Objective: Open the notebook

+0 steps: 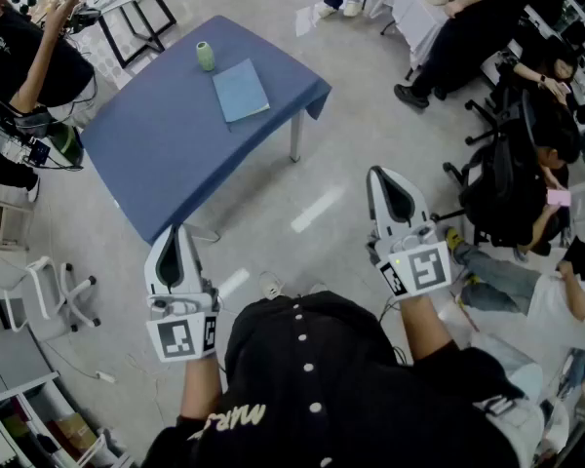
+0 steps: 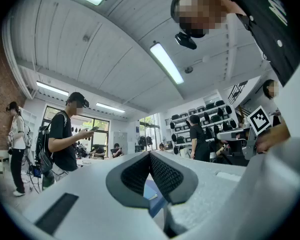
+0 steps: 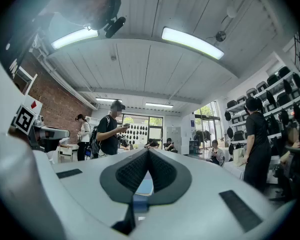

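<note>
Both tongs are clenched, pad against pad, with nothing held between them. The left gripper [image 1: 173, 234] is seen low in the left half of the head view and the right gripper [image 1: 384, 175] right of centre. Both are carried about level and aimed toward the upper left of the frame.

The notebook [image 1: 241, 90], pale blue and closed, lies flat in the upper middle of that view on the blue-covered table [image 1: 166, 149]. It is near the table's far right side and well apart from both grippers. A green cup [image 1: 206, 56] stands just beyond its upper left corner. Bare floor lies between the tongs and the table, so the task is judged not yet begun and the approach is the step in hand.

The jaws would best be released before the table is reached. One gripper should be brought low to a free cover edge, so that only the cover is pinched. The other could be pressed on the book to stop it sliding. The cup should be avoided.
</note>
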Motion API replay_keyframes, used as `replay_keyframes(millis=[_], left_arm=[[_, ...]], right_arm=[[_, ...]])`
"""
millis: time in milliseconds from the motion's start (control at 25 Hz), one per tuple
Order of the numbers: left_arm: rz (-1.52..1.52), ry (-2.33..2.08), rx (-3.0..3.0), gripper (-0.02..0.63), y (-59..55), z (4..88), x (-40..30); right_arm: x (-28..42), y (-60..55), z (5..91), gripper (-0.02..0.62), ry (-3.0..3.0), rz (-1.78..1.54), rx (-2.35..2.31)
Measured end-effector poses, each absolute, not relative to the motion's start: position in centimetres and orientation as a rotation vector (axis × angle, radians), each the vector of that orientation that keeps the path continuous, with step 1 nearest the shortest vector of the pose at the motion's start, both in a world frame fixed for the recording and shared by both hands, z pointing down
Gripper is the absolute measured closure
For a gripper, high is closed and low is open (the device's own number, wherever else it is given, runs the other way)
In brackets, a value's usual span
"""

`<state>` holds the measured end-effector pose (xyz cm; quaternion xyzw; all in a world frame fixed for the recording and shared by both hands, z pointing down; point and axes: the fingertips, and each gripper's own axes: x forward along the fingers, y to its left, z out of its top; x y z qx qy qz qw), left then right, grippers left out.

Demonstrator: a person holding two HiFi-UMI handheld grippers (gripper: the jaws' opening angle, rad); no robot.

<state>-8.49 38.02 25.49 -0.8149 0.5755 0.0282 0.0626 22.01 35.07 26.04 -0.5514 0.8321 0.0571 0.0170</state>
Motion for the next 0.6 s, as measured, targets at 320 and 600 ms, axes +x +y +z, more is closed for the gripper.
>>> replay_keyframes(millis=[320,600], left_arm=[[0.086,1.747,-2.456,0.604,38.1,25.1,-9.1],[0.092,1.75,-2.468,0.603,37.6,25.4,-10.3]], right_arm=[[21.7,34.8,25.8,0.595,2.562,0.122,-1.694],[19.5,34.7,26.1,0.594,2.604,0.066,-1.622]])
